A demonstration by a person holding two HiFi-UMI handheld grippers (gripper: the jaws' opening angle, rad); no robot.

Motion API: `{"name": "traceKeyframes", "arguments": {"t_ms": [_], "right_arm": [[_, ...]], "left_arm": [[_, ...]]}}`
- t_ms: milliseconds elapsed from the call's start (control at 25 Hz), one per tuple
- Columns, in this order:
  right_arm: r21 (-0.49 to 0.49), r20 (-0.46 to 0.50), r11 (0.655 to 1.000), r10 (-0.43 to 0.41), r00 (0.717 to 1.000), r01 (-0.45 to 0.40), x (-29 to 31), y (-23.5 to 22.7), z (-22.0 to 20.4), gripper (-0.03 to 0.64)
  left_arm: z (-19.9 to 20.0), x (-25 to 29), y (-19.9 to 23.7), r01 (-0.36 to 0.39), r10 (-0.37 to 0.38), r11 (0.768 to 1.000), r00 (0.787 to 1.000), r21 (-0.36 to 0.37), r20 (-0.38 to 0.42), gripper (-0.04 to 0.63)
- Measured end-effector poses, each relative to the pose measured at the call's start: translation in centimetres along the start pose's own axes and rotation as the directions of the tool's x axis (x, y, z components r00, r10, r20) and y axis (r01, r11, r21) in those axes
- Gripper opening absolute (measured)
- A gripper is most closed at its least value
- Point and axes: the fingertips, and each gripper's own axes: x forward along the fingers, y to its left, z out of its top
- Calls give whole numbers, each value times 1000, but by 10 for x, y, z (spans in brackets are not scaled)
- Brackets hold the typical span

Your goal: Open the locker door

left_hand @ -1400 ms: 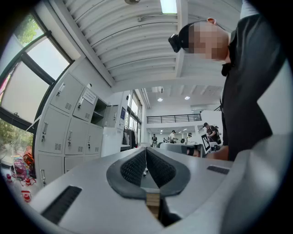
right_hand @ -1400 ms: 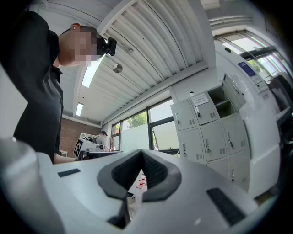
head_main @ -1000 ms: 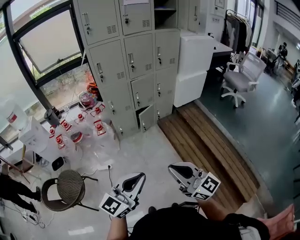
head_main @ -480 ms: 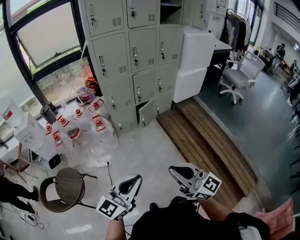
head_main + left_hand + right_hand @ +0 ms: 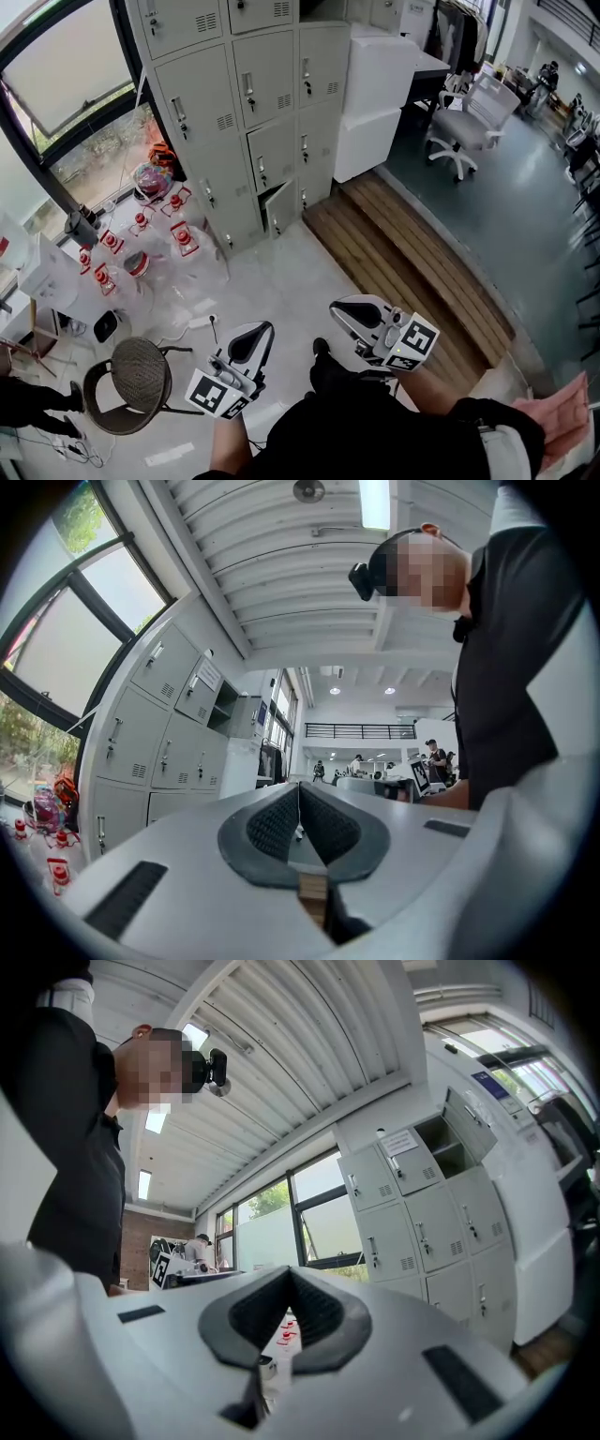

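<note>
A bank of grey lockers [image 5: 239, 112] stands by the window, well ahead of me across the floor. One bottom locker door [image 5: 279, 209] hangs ajar; the other doors look closed. My left gripper [image 5: 257, 330] and right gripper [image 5: 339, 308] are held low in front of my body, far from the lockers. Both are shut with nothing between the pads. In the left gripper view the left gripper [image 5: 299, 790] points up past the lockers [image 5: 155, 733]. In the right gripper view the right gripper [image 5: 289, 1275] also tilts upward, with the lockers [image 5: 422, 1208] at its right.
A round wicker chair [image 5: 138, 375] stands at my left. Red-and-white items [image 5: 141, 239] lie on plastic near the window. A white cabinet [image 5: 380, 84] adjoins the lockers, with a wooden step [image 5: 412, 267] before it and a white office chair [image 5: 467, 117] beyond.
The lockers have slid up and left in the head view and the floor beneath them shows more. Both grippers stay shut, low in front of me.
</note>
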Motion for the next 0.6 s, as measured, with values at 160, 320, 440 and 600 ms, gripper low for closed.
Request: {"name": "traceKeyframes", "arguments": {"t_ms": [160,320,440,600], "right_arm": [[24,14,1000,-4,1000,4,21,-42,3,9],[11,40,1000,27,999,-28,54,-87,17,9],[7,56,999,49,997,-49,74,-126,26,9],[-8,86,996,92,992,-92,101,-172,40,9]], "left_arm": [[7,26,34,-25,25,1000,1000,4,-9,17],[20,59,76,-47,47,999,999,22,-16,17],[33,90,103,-65,65,997,998,50,5,17],[42,130,139,-82,81,994,997,79,5,17]]}}
